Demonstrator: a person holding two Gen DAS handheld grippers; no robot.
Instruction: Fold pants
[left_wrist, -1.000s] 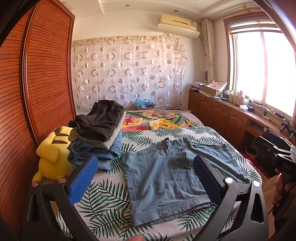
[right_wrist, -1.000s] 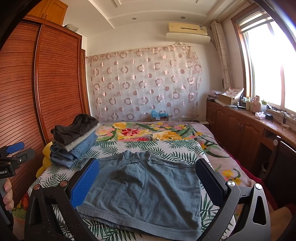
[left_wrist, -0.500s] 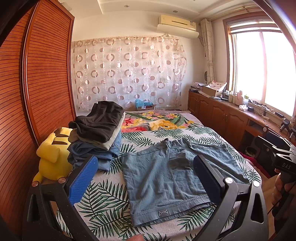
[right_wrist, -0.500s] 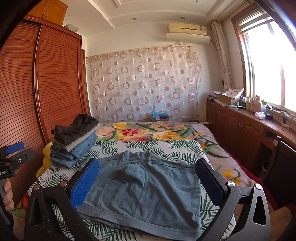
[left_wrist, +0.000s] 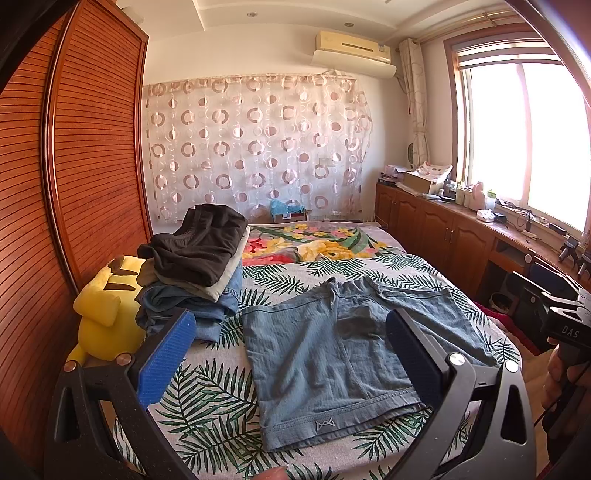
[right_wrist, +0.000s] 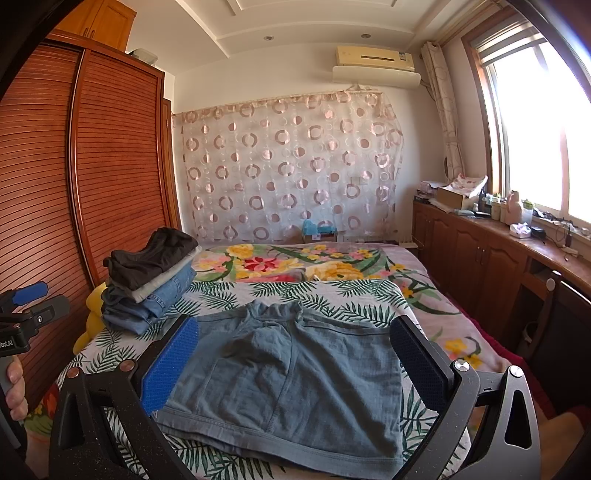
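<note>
Blue-grey shorts (left_wrist: 332, 354) lie flat and unfolded on the bed (left_wrist: 207, 398), over the palm-leaf bedspread, waistband at the near edge, both legs pointing toward 12 o'clock; same shorts (right_wrist: 288, 376) fill the centre of the right wrist view. Left claw (left_wrist: 288, 350) wide open, blue pad at 9 o'clock and dark pad at 3 o'clock, holding nothing, hovering above the near end of the shorts, not touching. Right claw (right_wrist: 291, 354) also spread wide, empty, above the shorts. Stack of folded clothes (left_wrist: 195, 266) at 10 o'clock of the shorts, dark garment on top, pale one under it, denim at the bottom; just beside it a yellow plush toy (left_wrist: 107, 314) against the wooden wardrobe (left_wrist: 92, 155). Floral blanket (left_wrist: 310, 243) at the far end of the bed. Circle-print curtain (left_wrist: 255, 147) on the back wall, air conditioner (left_wrist: 351, 51) above it, window (left_wrist: 524, 140) at 2 o'clock
</note>
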